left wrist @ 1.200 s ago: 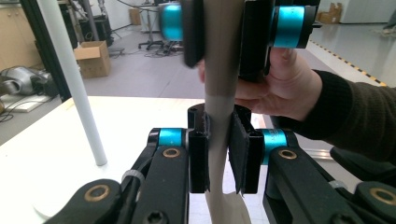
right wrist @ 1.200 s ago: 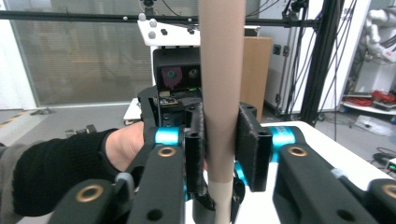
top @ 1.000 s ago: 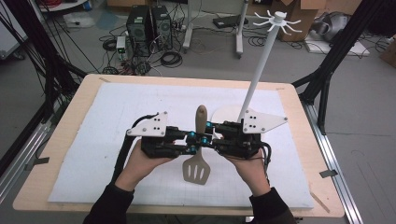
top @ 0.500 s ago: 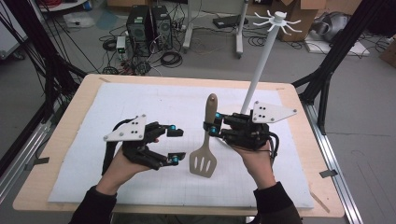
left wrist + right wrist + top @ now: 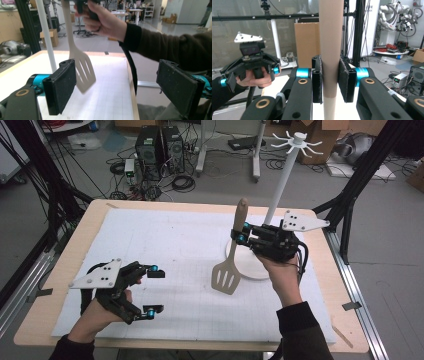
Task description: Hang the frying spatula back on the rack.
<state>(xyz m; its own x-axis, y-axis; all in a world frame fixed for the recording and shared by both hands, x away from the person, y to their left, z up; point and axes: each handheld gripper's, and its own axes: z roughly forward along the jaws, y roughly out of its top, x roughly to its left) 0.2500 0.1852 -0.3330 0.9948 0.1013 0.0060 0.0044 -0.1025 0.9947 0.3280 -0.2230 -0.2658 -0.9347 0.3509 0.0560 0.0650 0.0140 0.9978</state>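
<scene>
— Which hand has the spatula (image 5: 231, 255)?

— The right one. The right gripper (image 5: 239, 236) has its jaws clamped on the wooden handle, one pad pressed to each side of it. In the right gripper view the handle (image 5: 331, 50) stands straight up between the two black pads (image 5: 318, 78) and runs out past the top edge.

— And the blade?

— It hangs below the jaws, slotted end down, tilted a little, lifted off the white mat (image 5: 165, 255). It sits in front of the round white base (image 5: 250, 267) of the stand; the stand's white pole (image 5: 281, 180) rises just behind the gripper.

— What about the other hand?

— The left gripper (image 5: 154, 290) is well apart from it, low over the mat near the person's edge of the table (image 5: 60, 245). Its jaws are spread wide with nothing between them. From the left gripper view you look out through that gap: the slotted blade (image 5: 83, 70) shows just inside the one pad (image 5: 62, 85), farther off, and the right hand (image 5: 105, 18) and dark sleeve (image 5: 170, 42) cross above the other.
</scene>
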